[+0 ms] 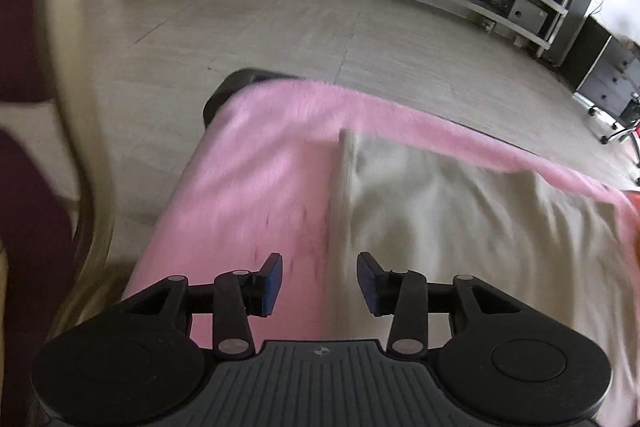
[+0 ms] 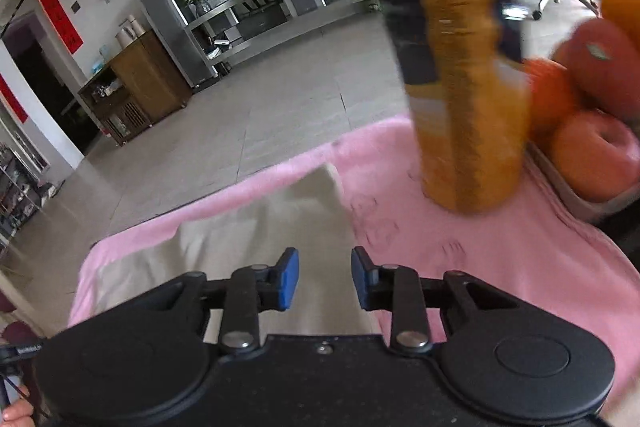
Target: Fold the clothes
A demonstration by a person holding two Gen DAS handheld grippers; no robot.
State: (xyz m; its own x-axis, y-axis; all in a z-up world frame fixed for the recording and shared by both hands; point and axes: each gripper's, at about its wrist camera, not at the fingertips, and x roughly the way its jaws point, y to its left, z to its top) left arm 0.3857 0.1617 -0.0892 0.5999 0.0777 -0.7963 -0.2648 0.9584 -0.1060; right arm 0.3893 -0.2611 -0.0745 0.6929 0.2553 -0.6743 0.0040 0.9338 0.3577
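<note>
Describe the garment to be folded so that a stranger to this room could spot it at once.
Find the pink blanket spread over the table. On it, left of the fruit tray, lies a pale beige garment. It is the only flat, colourless cloth there.

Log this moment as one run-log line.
left tongs open, empty | right tongs open, empty | beige garment flat on pink cloth | fold pending

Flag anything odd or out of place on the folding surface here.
A tray of fruit and an orange cylinder stand on the pink cloth, beside the beige garment: unusual clutter for folding. Both grippers are open and empty.
</note>
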